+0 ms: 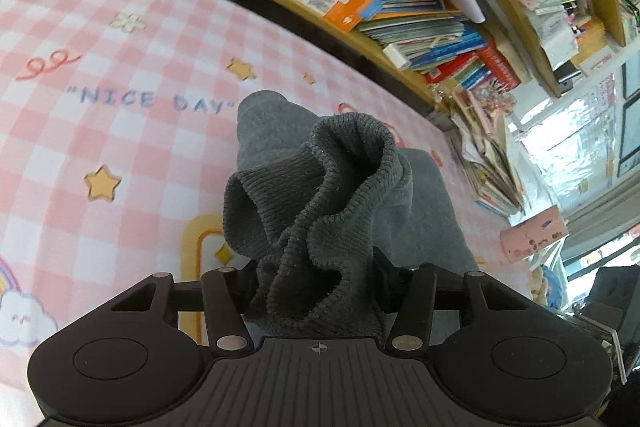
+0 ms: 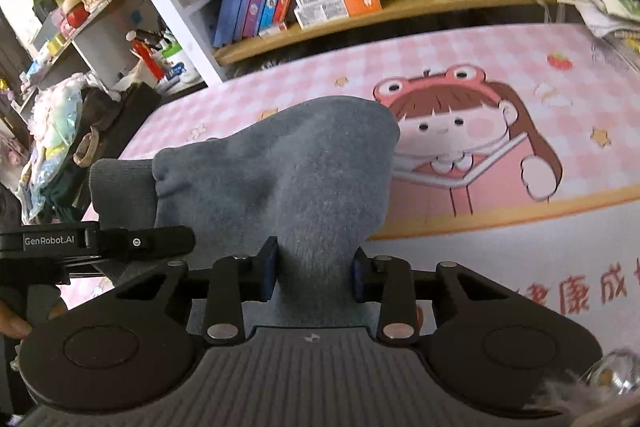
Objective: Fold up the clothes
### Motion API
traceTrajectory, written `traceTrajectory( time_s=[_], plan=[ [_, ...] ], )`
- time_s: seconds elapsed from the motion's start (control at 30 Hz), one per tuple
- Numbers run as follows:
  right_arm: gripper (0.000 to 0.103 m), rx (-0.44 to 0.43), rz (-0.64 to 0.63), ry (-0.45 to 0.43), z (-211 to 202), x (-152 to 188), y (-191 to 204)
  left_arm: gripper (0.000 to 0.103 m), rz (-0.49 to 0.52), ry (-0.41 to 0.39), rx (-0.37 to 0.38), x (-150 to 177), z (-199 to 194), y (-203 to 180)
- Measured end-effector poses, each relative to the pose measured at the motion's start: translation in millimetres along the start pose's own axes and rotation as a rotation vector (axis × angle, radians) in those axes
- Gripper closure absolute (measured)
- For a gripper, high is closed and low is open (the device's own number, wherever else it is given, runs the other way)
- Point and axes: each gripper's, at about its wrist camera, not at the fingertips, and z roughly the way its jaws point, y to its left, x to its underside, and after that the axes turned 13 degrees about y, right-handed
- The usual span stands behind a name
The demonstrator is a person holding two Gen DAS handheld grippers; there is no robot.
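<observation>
Two claws are both clamped on our grey garment: the left gripper pinches its bunched ribbed cuff, the right gripper its smooth body, which is draped ahead of them over the pink checked mat, so we judge folding barely begun.

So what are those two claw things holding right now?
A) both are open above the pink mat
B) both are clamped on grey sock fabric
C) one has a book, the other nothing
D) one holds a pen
B: the left gripper pinches the ribbed cuff, and the right gripper pinches the smooth grey sock above the pink mat.
</observation>
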Motion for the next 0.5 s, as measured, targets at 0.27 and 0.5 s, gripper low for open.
traceTrajectory(
  time_s=[0.27, 0.5],
  plan=[
    [0.072, 0.011, -0.014, -0.042, -4.3, -24.3, -9.7, 0.053, 0.034, -0.014, 0.011, -28.2, 9.6, -11.2],
    [0.072, 0.018, -0.029, -0.066, 0.8, -52.7, -21.7, 0.053, 0.054, -0.025, 0.014, -55.6, 21.3, -18.1]
  ],
)
